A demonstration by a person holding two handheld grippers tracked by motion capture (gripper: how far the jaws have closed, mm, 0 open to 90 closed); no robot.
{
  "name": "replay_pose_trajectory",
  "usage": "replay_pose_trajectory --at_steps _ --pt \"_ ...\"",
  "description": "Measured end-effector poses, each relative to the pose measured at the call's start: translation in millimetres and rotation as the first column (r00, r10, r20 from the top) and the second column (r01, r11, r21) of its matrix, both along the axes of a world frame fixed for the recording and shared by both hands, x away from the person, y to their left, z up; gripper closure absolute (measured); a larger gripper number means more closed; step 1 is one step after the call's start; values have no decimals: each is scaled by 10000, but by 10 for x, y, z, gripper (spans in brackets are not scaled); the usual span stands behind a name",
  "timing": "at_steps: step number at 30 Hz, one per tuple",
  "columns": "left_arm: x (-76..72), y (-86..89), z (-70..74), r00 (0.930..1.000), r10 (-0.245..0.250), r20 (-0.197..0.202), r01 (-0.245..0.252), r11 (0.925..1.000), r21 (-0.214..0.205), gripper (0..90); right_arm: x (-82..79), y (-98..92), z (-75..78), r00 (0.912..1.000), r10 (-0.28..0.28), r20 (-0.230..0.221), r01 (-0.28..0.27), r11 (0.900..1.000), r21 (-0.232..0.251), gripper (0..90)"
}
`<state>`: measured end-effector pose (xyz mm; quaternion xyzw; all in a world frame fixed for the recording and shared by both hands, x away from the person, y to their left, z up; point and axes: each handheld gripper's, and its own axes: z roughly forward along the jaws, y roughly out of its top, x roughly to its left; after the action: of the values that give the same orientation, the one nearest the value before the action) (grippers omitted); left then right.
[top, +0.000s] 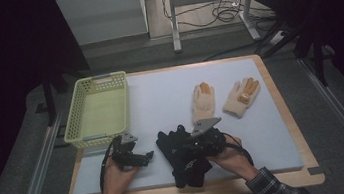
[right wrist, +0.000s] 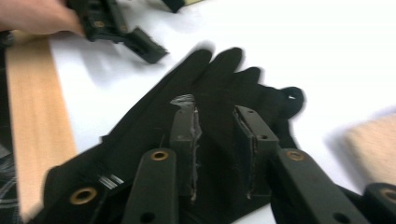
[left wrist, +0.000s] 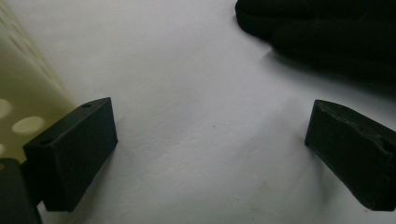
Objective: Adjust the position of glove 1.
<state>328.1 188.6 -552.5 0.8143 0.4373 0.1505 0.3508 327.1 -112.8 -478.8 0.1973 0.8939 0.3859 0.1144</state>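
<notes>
Right gripper [right wrist: 215, 140] pinches a fold of the black gloves [right wrist: 187, 116] between narrowed jaws, near the mat's [top: 160, 98] front edge. Left gripper [left wrist: 210, 149] sits wide open, empty, beside the basket [top: 94, 107].

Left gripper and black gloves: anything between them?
No. In the high view, only bare white mat separates the left gripper from the black gloves.
</notes>
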Motion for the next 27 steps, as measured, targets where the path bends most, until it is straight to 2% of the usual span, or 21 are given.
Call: replay_pose_trajectory --at_steps 3,5,8,9,11,12,13,14,15,16,17,18,19,22,24,27 --pt "-1 21 4 10000 50 -11 -50 9999 -144 46 80 -56 -5 9998 -37 -218 44 9994 349 574" --pt "-2 16 3 10000 56 0 -56 9999 -102 47 96 -22 -19 9992 209 -334 -191 9984 527 543" --pt "-4 6 2 10000 43 11 -43 10000 -20 42 98 65 -50 9979 529 -368 -510 9975 485 522" --pt "-3 7 5 10000 3 -11 -3 10000 50 42 111 173 -108 9952 889 -412 -881 9959 211 500" --pt "-3 10 5 10000 -4 -18 5 10000 32 42 141 273 -195 9917 1164 -553 -1177 9928 -219 493" --pt "-3 10 5 10000 -4 -18 5 10000 32 42 141 273 -195 9917 1164 -553 -1177 9928 -219 493" --pt "-3 9 3 10000 -4 -7 4 10000 36 42 172 349 -310 9889 1297 -721 -1354 9875 -811 505" --pt "-3 9 3 10000 -4 -7 4 10000 36 42 172 349 -310 9889 1297 -721 -1354 9875 -811 505" --pt "-3 9 3 10000 -9 -10 9 10000 46 42 161 382 -408 9896 1317 -579 -1375 9842 -1115 602" --pt "-3 9 3 10000 -9 -10 9 10000 46 42 161 382 -408 9896 1317 -579 -1375 9842 -1115 602" --pt "-1 9 4 10000 -29 -22 29 10000 73 41 156 371 -385 9887 1242 -839 -1312 9878 -838 836" --pt "-1 9 4 10000 -29 -22 29 10000 73 41 156 371 -385 9887 1242 -839 -1312 9878 -838 836" --pt "-1 9 4 10000 -27 -22 27 10000 72 41 140 389 -378 9912 1072 -780 -1148 9883 -1008 875" --pt "-1 9 4 10000 -30 -24 30 10000 74 41 89 417 -347 9950 893 -455 -943 9879 -1229 883" --pt "-1 9 4 10000 -30 -24 30 10000 69 41 70 419 -326 9960 810 -369 -849 9890 -1208 884" --pt "-2 5 2 10000 10 -7 -10 10000 20 41 12 387 -196 9991 375 -214 -393 9952 -900 886"
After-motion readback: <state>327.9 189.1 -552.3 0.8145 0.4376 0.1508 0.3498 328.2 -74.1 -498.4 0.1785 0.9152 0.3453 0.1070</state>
